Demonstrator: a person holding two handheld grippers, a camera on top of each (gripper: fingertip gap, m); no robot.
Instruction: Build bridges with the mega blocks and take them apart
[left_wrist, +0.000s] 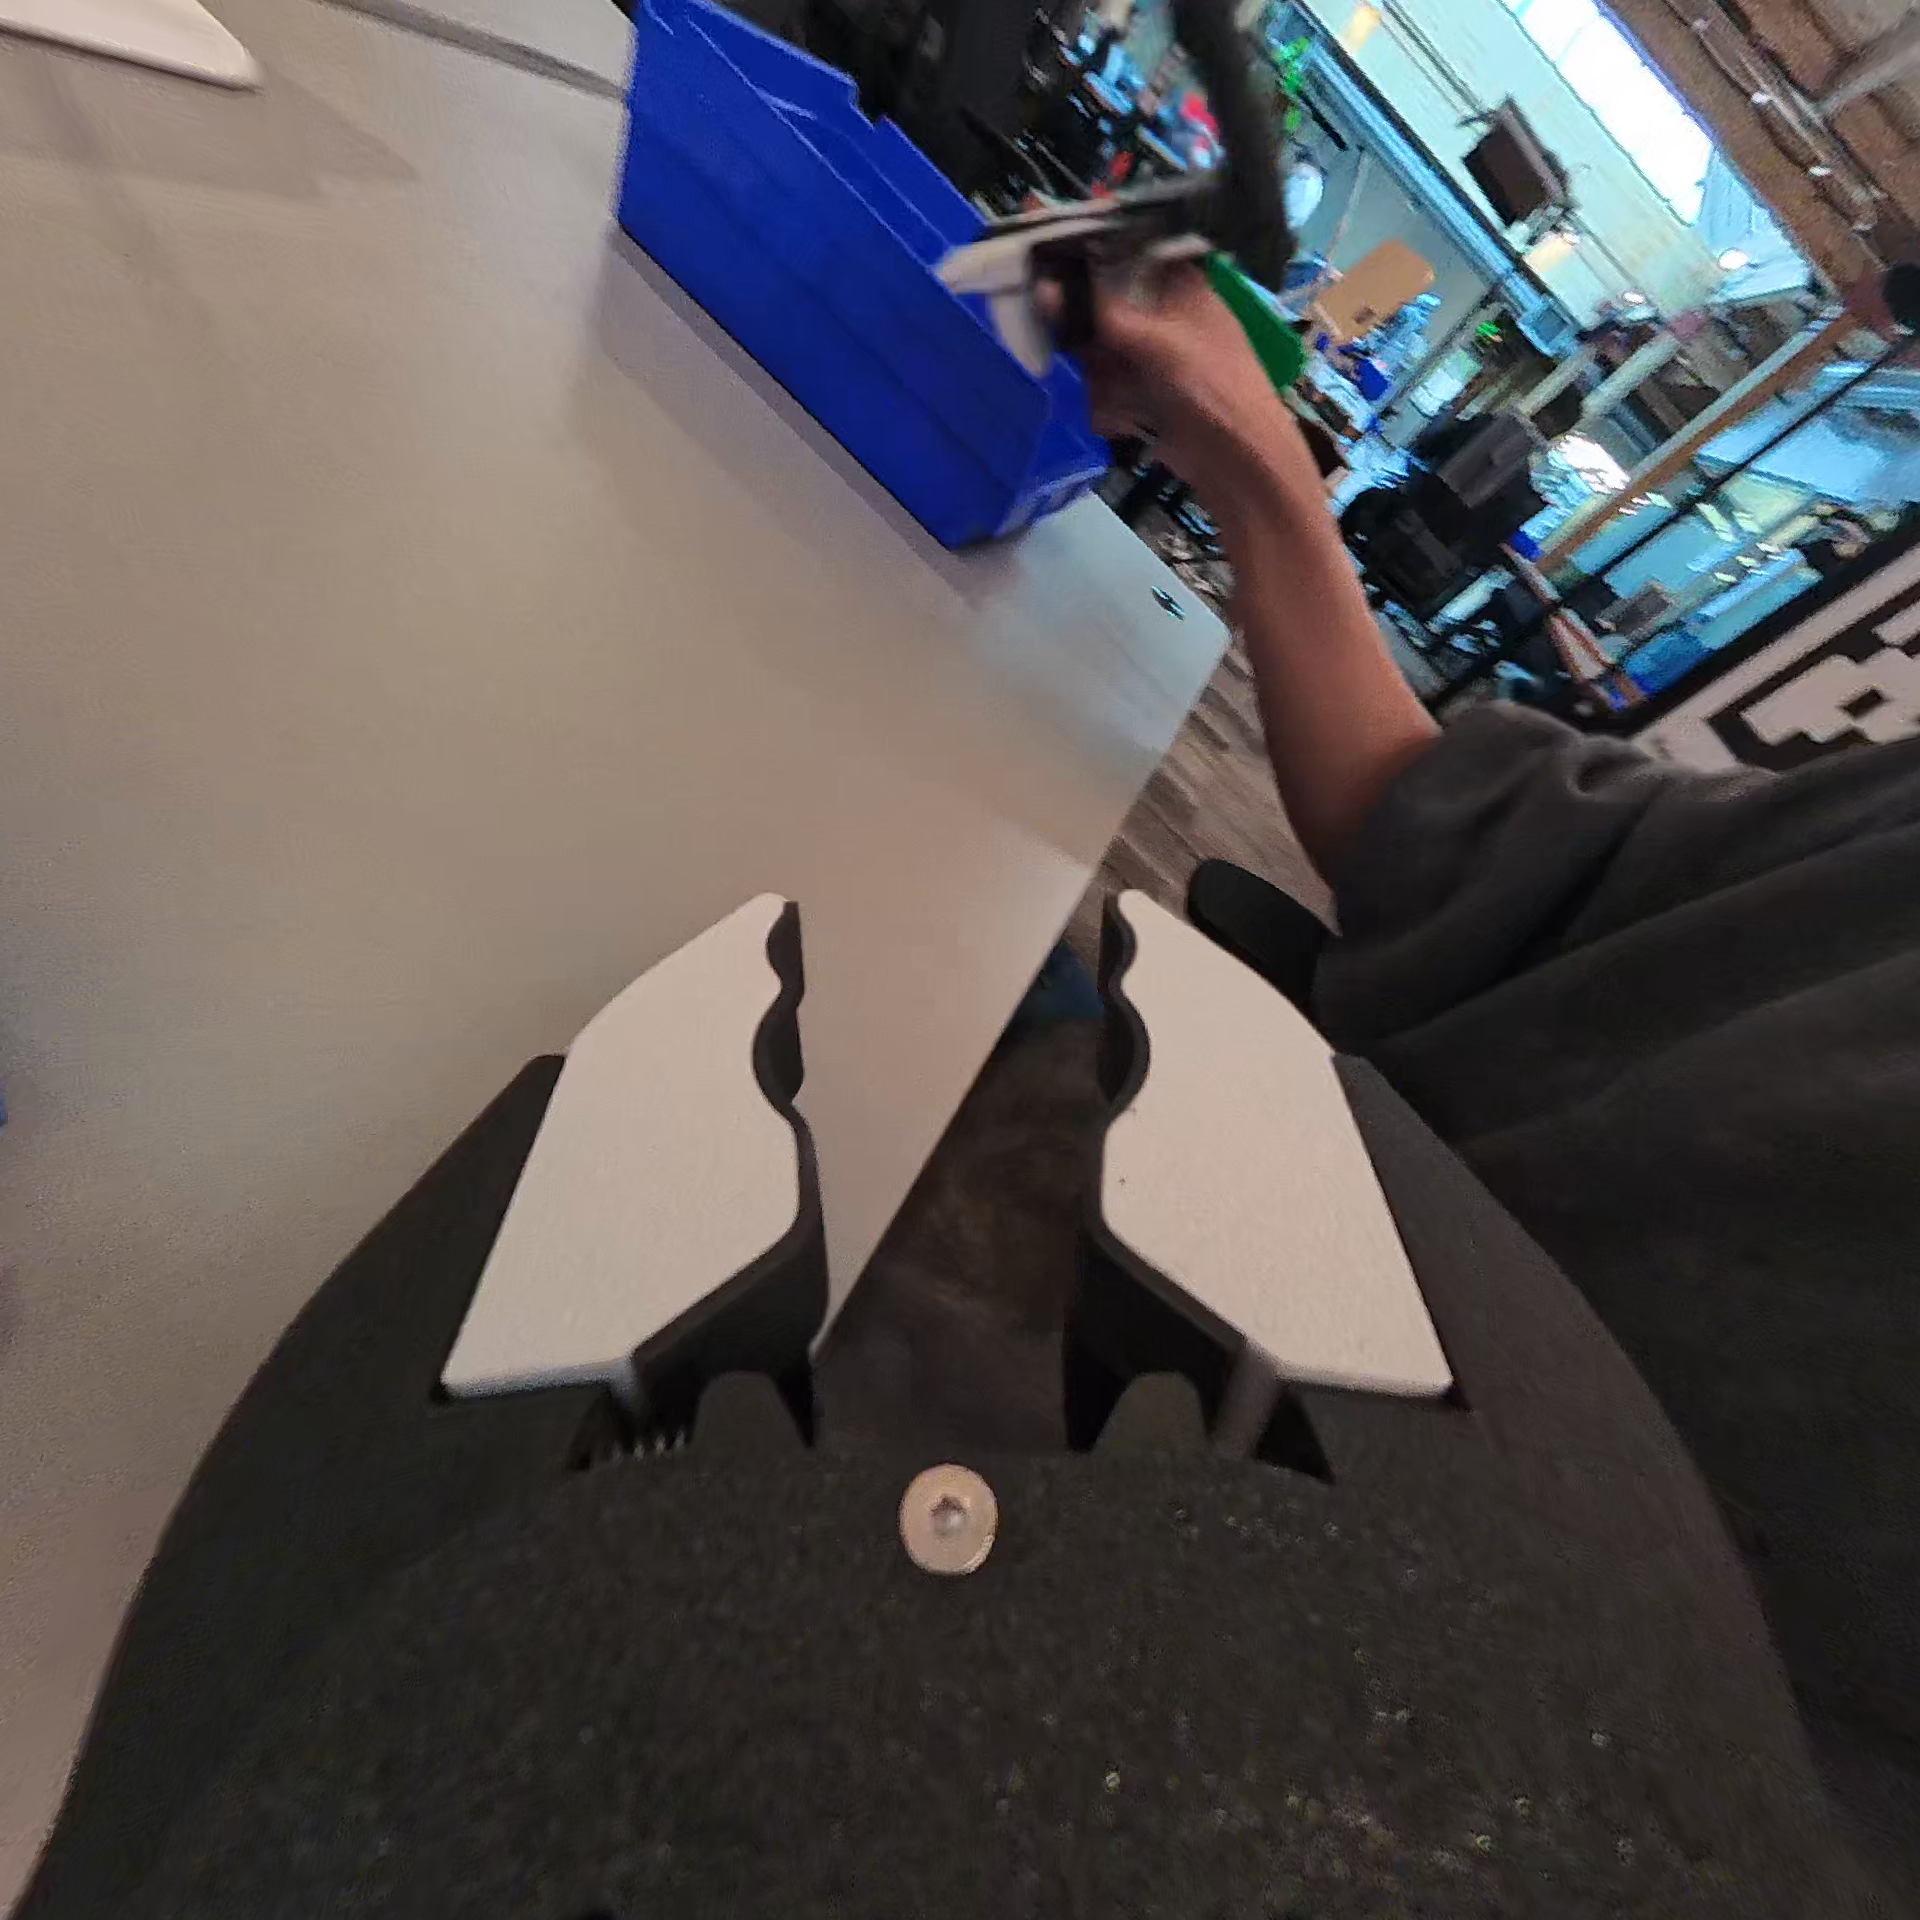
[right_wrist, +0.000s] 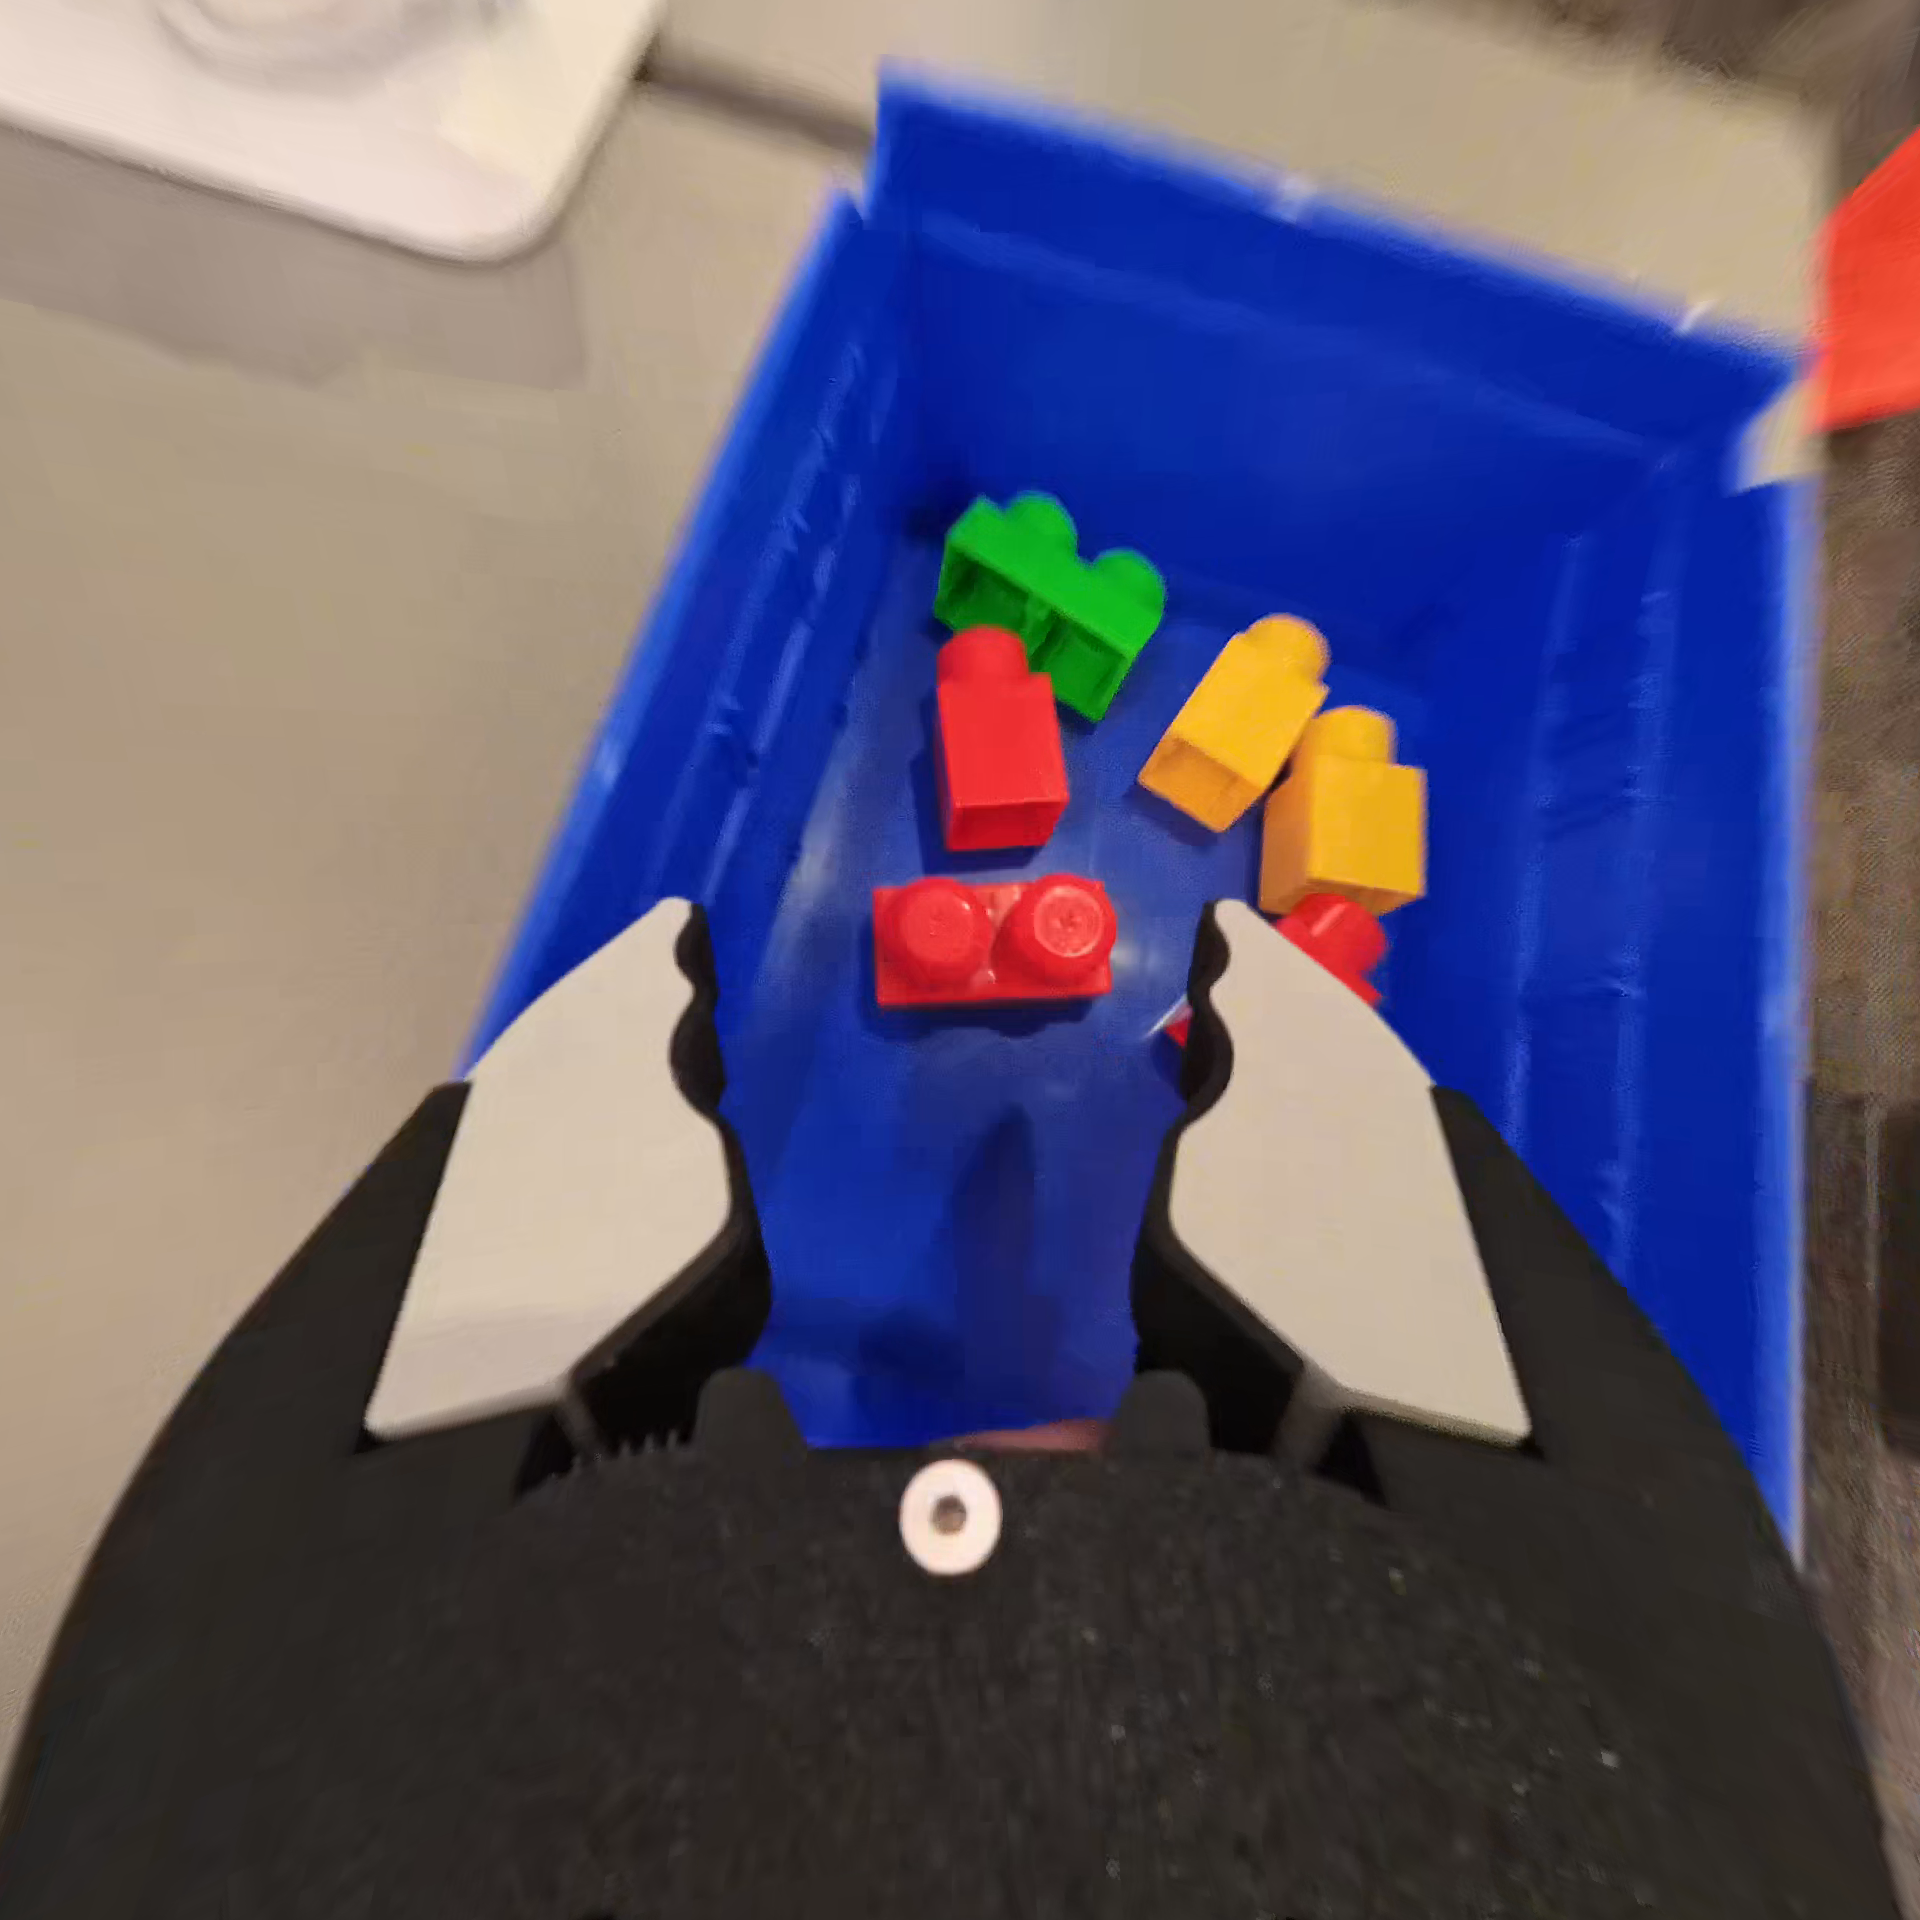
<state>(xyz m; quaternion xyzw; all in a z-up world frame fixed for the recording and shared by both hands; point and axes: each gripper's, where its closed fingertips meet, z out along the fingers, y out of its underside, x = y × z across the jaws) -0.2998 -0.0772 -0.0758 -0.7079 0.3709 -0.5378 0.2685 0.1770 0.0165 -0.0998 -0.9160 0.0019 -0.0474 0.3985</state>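
Observation:
In the right wrist view a blue bin (right_wrist: 1299, 343) holds several mega blocks: a green two-stud block (right_wrist: 1049, 603), a red single block (right_wrist: 997, 748), a flat red two-stud block (right_wrist: 992, 943), two yellow single blocks (right_wrist: 1236, 722) (right_wrist: 1345, 810), and another red block (right_wrist: 1340, 940) partly hidden by my right finger. My right gripper (right_wrist: 951, 914) is open and empty above the bin, with the flat red block between its fingertips. My left gripper (left_wrist: 951, 914) is open and empty over the near table edge. The left wrist view shows the bin (left_wrist: 810, 260) and the right gripper (left_wrist: 1018, 281) over it.
The grey table (left_wrist: 364, 571) stretches left of the bin. A white tray-like object (right_wrist: 343, 114) lies at the far left. A red object (right_wrist: 1870, 301) sits at the bin's far right corner. The person's arm (left_wrist: 1299, 582) and dark sleeve (left_wrist: 1610, 935) reach across on the right. My right fingertips sit around 50 cm from my left ones.

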